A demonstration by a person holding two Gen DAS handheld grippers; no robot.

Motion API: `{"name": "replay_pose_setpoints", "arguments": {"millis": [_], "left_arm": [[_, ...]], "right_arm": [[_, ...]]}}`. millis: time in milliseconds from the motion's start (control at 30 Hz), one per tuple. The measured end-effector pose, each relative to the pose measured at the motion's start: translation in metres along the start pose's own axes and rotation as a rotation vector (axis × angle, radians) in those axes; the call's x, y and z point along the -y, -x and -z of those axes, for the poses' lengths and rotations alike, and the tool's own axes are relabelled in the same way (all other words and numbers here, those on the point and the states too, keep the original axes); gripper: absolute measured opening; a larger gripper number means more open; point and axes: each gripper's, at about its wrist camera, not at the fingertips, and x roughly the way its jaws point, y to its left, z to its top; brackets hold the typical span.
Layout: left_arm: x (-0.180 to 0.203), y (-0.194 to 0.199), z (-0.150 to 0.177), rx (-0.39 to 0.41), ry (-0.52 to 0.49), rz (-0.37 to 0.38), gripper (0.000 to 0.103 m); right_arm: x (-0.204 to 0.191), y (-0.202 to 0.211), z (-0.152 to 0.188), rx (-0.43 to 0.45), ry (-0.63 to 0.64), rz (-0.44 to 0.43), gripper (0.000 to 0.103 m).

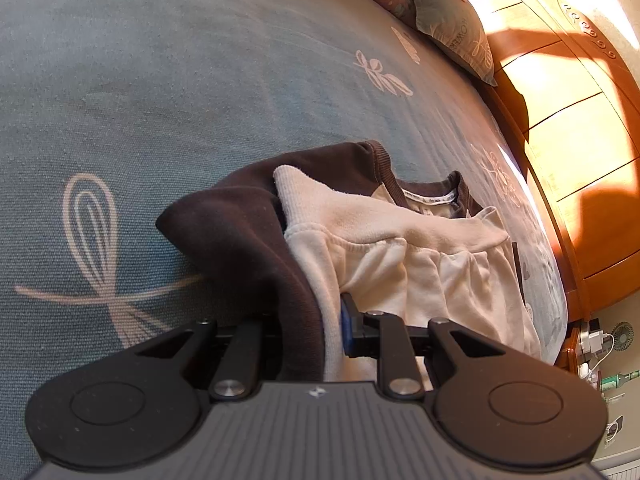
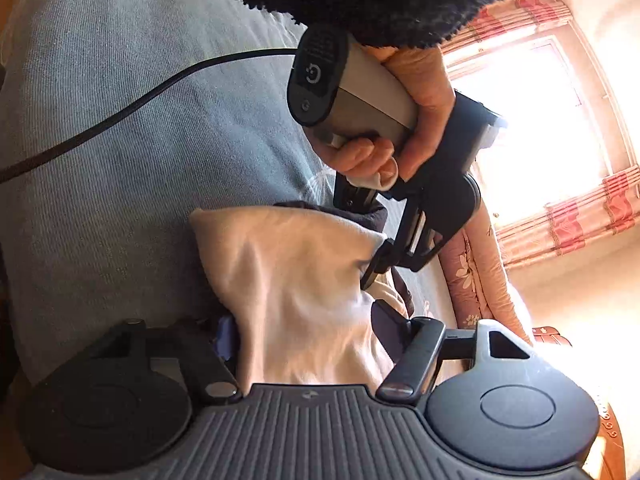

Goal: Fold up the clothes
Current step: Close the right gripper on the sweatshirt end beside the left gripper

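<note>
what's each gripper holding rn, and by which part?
Left gripper is shut on the sweatshirt, at a bunched edge where brown and cream fabric meet. Right gripper has cream fabric between its jaws; whether the pads press it cannot be told.

Cream-and-dark-brown sweatshirt (image 1: 384,236), bunched and half-folded on the blue-grey bedspread (image 1: 168,92)

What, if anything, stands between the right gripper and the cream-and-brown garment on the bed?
Nothing visible does: cream fabric of the garment already lies between the fingers of the right gripper. The left gripper holds the garment's far edge, off to the side.
</note>
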Motion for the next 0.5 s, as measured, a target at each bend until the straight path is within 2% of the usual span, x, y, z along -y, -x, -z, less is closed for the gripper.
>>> {"name": "replay_pose_setpoints", "arguments": {"millis": [67, 133, 167, 233, 267, 333, 500], "left_arm": [[-0.001, 0.000, 0.000, 0.000, 0.002, 0.003, 0.022], [-0.001, 0.000, 0.000, 0.000, 0.004, 0.007, 0.022], [-0.002, 0.000, 0.000, 0.000, 0.006, 0.008, 0.022], [-0.002, 0.000, 0.001, 0.002, 0.007, 0.009, 0.022], [-0.002, 0.000, 0.001, 0.003, 0.008, 0.010, 0.022], [-0.003, 0.000, 0.001, 0.005, 0.010, 0.012, 0.022], [-0.002, 0.000, 0.001, 0.007, 0.007, 0.010, 0.022]], "right_arm": [[-0.005, 0.004, 0.002, 0.001, 0.003, -0.003, 0.063], [-0.009, 0.007, 0.007, 0.012, 0.014, -0.014, 0.054], [-0.011, 0.008, 0.009, 0.016, 0.013, -0.021, 0.046], [-0.019, 0.009, 0.009, 0.013, 0.039, -0.054, 0.022], [-0.027, 0.010, 0.008, 0.011, 0.064, -0.042, 0.013], [-0.036, 0.011, 0.007, 0.005, 0.084, -0.011, 0.013], [-0.029, 0.013, 0.009, 0.019, 0.019, -0.025, 0.013]]}}
